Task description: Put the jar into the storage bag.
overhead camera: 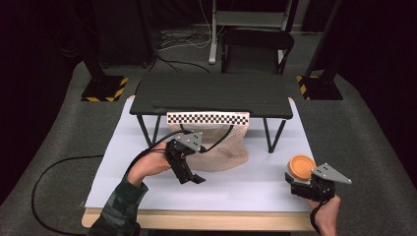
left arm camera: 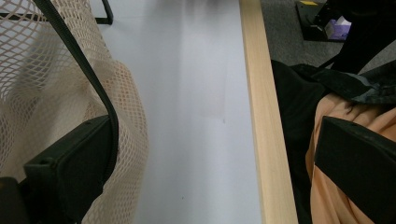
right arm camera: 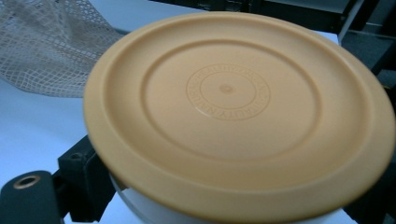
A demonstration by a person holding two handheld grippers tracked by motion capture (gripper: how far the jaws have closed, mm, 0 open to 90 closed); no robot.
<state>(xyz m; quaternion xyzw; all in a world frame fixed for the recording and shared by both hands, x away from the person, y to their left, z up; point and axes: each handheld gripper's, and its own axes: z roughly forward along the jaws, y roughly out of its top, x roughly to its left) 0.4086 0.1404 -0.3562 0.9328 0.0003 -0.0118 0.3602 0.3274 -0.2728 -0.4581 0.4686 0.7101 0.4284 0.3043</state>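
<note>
In the high view, the left tool (overhead camera: 193,175) sits at about 7 o'clock from the counter's (overhead camera: 255,184) centre, just in front of a cream mesh bag (overhead camera: 223,147) that hangs from the front edge of a small black stand (overhead camera: 211,93). A checkered strip (overhead camera: 208,118) runs along the bag's top. The person's left hand (overhead camera: 147,164) grips this tool, and its jaws point down toward the white surface, spread apart with nothing between them. At about 4 o'clock, near the counter's right edge, the right tool (overhead camera: 296,178) is clenched on a round container with an orange lid (overhead camera: 301,166), with the right hand (overhead camera: 325,207) behind it.

In the left gripper view, the two black jaws stand wide apart at the lower corners, released. The mesh bag (left arm camera: 56,98) bulges at 9 o'clock, touching the left jaw, with a black cable (left arm camera: 79,70) curving over the netting. The bare white counter (left arm camera: 196,116) fills the middle, and its pale wooden edge (left arm camera: 266,116) runs down at 3 o'clock. Beyond it lies peach and dark cloth (left arm camera: 336,121).

In the right gripper view, the orange lid (right arm camera: 233,107) lies close and tilted between the jaws, with embossed rings at its centre and a white container body (right arm camera: 154,210) below its rim at 6 o'clock. The mesh bag (right arm camera: 51,51) lies at 10 o'clock on the counter (right arm camera: 32,135).
</note>
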